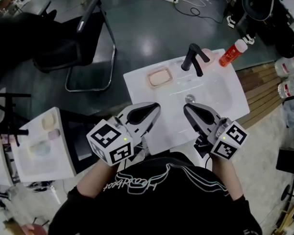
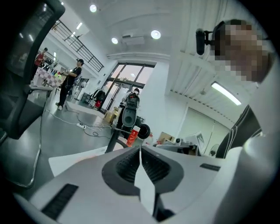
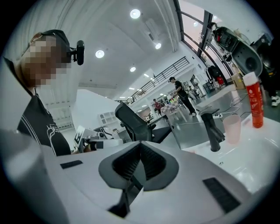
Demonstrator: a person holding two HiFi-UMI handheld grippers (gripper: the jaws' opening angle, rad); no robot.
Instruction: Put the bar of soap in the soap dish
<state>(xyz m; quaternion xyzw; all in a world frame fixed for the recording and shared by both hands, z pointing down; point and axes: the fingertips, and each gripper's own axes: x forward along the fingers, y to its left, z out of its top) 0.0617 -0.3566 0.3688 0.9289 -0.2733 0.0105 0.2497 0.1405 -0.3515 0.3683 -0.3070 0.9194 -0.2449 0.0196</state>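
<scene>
A peach bar of soap [image 1: 159, 78] lies in the clear soap dish [image 1: 170, 72] on the back left corner of the white sink [image 1: 223, 97]. My left gripper [image 1: 156, 107] hovers over the sink's front left part, well short of the dish, its jaws shut with nothing between them [image 2: 140, 151]. My right gripper [image 1: 187, 107] hangs beside it over the basin near the drain, also shut and empty [image 3: 140, 144]. Both tips point towards the back of the sink.
At the sink's back stand a black faucet [image 1: 193, 57], a pink cup [image 1: 206, 54] and a red bottle [image 1: 233, 53]. To the left are a black chair [image 1: 81, 40] and a second white stand [image 1: 42, 147] with small items. Wooden slats [image 1: 261, 86] lie on the right.
</scene>
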